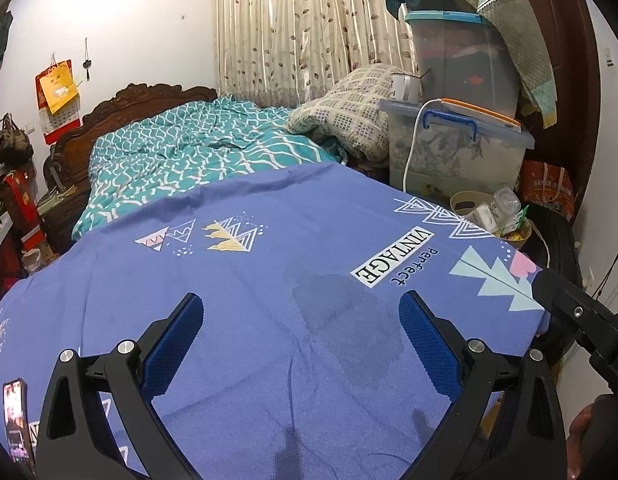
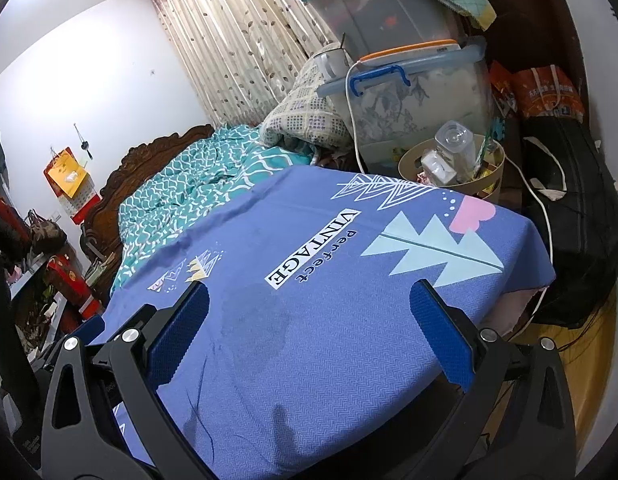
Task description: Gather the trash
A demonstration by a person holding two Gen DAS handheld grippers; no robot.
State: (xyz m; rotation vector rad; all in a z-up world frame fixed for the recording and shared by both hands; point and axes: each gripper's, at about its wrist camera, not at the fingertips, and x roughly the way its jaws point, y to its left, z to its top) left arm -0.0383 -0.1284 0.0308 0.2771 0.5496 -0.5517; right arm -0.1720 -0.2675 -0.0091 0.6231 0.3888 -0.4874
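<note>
A: Nearest the lens in both views is a gripper. The left gripper hangs over the blue printed sheet with its jaws spread wide and nothing between them. The right gripper is the same, wide apart and empty.

B: And the trash?

A: Already in the tan bin, past the far right corner of the sheet, just beside the clear storage box. A clear plastic bottle and some wrappers stick out of the top. The sheet itself looks bare, so I'd judge the collecting is close to done.

B: What could go wrong?

A: The bin is piled above its rim. Pushing more in, or knocking the rim, could tip the bottle out. The white cable hangs from the box down beside the bin, and a finger reaching there could snag it.

B: Do the views differ?

A: The left view shows a lit phone at the near left edge and a finger at the bottom right. The right view looks down into the bin and shows the black bag and the floor beyond it.
</note>
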